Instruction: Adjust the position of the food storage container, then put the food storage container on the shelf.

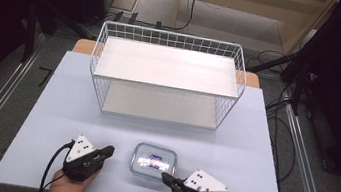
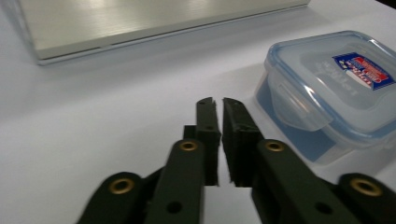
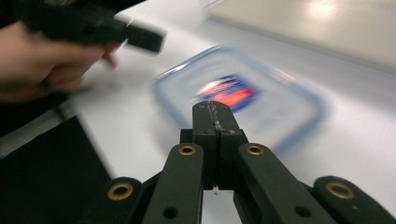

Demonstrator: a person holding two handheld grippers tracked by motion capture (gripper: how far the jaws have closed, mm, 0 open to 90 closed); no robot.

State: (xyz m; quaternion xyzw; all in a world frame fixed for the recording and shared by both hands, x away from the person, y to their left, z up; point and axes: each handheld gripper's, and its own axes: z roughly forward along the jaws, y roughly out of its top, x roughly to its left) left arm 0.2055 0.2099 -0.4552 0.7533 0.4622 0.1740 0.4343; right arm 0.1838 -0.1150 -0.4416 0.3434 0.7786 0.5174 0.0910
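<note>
Resting low over the worktop (image 1: 43, 123), left claw (image 1: 109, 150) pinched nearly together on nothing, right claw (image 1: 165, 176) pressed fully together and likewise empty. Sitting between the two, a lidded clear container (image 1: 153, 162) (blue-rimmed, labelled on top): just right of the left claw, just ahead of the right. Flanking it this way, likely readying a two-sided approach; wire basket rack (image 1: 166, 75) waiting well beyond
</note>
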